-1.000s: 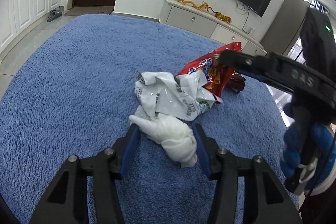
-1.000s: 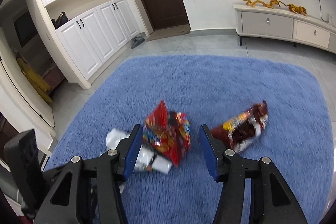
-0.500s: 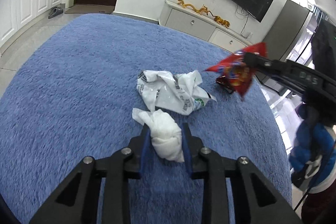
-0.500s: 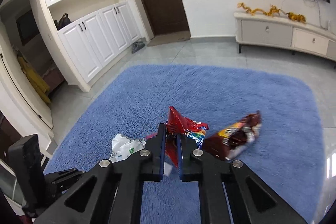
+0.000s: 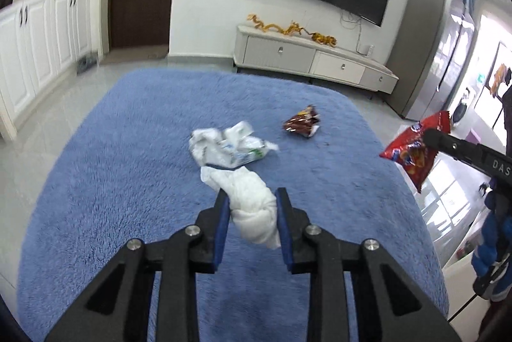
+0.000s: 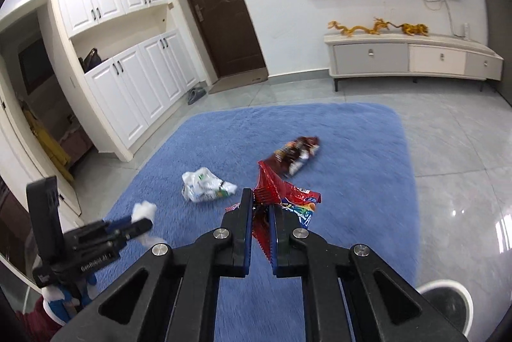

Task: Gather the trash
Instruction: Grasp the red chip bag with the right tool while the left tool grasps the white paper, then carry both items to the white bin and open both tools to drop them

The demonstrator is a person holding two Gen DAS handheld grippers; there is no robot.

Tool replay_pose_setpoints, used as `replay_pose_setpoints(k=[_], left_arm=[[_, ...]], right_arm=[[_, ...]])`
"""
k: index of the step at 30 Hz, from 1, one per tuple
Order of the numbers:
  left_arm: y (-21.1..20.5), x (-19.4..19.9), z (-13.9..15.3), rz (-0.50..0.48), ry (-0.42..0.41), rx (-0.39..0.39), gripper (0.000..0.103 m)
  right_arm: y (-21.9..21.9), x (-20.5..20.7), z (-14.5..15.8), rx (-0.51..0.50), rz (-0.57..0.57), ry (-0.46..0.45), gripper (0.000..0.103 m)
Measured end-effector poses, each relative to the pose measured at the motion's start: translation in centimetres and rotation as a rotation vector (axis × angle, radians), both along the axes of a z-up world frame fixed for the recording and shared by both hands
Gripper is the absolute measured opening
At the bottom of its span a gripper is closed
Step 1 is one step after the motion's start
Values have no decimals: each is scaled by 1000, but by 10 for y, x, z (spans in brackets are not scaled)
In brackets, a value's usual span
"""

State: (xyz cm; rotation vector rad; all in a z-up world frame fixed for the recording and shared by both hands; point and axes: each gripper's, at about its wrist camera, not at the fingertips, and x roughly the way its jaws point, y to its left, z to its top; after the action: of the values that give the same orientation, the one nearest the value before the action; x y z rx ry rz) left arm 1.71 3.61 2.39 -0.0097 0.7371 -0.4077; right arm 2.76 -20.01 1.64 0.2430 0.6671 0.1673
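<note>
Trash is coming up off the blue rug [image 5: 121, 182] in both my grippers: a second ago the jaws were standing wide around the pieces on the pile, and now each piece is hanging clear above it. My left gripper [image 5: 252, 207], at lower centre of its view, is sitting clamped on the white tissue wad [image 5: 252, 207], its blue pads pressing both sides. My right gripper [image 6: 260, 214], lower centre of its own frame, is pinching the red snack bag [image 6: 281, 198] with the jaws nearly together; from the left view that bag is dangling at the right edge. I am leaving two pieces lying on the rug at mid-frame: the crumpled white wrapper [image 5: 227, 146] and, just right of it, the dark brown snack packet [image 5: 300, 126], apart from each other.
</note>
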Motion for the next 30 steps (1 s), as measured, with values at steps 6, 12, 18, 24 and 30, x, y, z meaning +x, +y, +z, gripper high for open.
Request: replay_pose_setpoints(k=[6,12,18,24,30], left_arm=[[-41,-28,14,-57,-82,84,27],[-72,-45,18,-105,-119,136,27],[-97,-52,17,-132,-130,181,27],[-130,-58,12,-175,-132,231,27],[-175,-68,3,-251,-133,277,27]], right_arm=[[-26,-46,7,10,-72,-15,9],[-50,-80,6,24,-129,-34,9],[-75,-100,-4,54,-176,-44,9],[-106,-121,-18,86,-241,-49,9],[-144,-143,-35,123,-327,-37,9]])
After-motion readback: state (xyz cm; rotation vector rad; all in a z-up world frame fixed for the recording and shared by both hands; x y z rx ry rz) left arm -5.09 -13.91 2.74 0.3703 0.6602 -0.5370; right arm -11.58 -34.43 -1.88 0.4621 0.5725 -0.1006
